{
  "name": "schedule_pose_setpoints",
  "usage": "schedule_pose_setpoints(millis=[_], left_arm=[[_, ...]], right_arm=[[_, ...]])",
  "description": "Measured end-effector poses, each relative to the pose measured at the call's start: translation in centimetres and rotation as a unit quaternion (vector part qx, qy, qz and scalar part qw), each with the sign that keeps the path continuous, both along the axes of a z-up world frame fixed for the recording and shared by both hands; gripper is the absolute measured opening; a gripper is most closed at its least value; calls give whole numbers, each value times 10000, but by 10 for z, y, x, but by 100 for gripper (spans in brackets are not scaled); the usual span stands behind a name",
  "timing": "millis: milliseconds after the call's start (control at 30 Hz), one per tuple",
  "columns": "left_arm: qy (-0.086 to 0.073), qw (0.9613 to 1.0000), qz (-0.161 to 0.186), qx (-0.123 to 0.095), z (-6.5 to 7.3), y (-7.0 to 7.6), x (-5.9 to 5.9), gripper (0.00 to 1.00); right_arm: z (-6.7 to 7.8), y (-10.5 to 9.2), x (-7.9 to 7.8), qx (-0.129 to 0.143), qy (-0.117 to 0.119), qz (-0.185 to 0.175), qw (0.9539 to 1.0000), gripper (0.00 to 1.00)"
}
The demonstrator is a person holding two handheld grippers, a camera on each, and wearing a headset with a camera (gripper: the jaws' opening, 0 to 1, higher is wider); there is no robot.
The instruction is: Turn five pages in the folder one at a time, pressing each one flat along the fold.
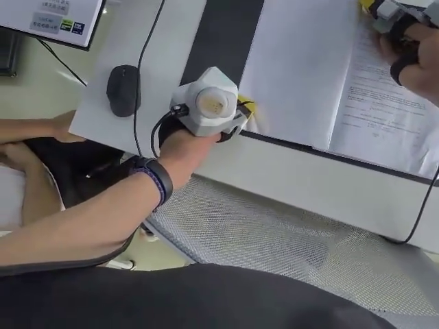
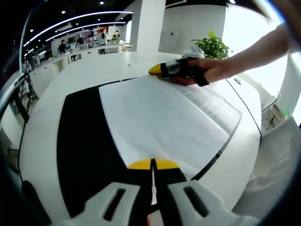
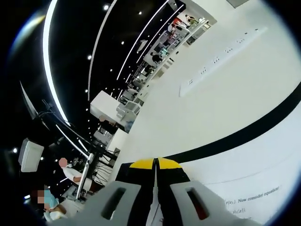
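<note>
A black folder (image 1: 221,38) lies open on the white desk (image 1: 309,185). A blank white page (image 1: 295,68) lies over its left half, and a printed page (image 1: 384,110) shows to the right of the fold. My left gripper (image 1: 245,107) sits at the near left corner of the blank page (image 2: 160,117), its yellow tips (image 2: 153,164) shut with the paper's corner between them. My right gripper (image 1: 381,8) rests at the far end of the pages (image 3: 244,188), its jaws shut, tips (image 3: 155,163) down on the paper. From the left gripper view it appears as the right gripper (image 2: 157,69) near the fold.
A black mouse (image 1: 123,89) with its cable lies left of the folder, below a monitor corner (image 1: 48,20). A mesh chair seat (image 1: 274,233) is below the desk's near edge. A potted plant (image 2: 214,47) stands beyond the desk. A power strip (image 3: 221,56) lies farther along.
</note>
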State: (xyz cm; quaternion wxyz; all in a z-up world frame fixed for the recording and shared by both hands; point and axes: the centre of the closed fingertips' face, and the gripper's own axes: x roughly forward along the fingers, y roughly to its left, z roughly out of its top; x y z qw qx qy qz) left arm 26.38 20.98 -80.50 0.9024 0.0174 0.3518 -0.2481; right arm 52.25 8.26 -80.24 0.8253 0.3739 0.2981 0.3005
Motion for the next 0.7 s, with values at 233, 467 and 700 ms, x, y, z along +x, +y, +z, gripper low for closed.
schedule_pose_setpoints(millis=[233,467,700], left_arm=[[-11,10000,-37,-23,0,0,-1,0],[-19,10000,-46,-54,-2,-1,-1,0],[-18,10000,-11,-67,-2,-1,-1,0]], right_arm=[[4,1,-6,8,-32,56,10000,0],[6,8,-42,-46,-54,651,9979,0],[6,8,-90,-211,-162,1306,9911,0]])
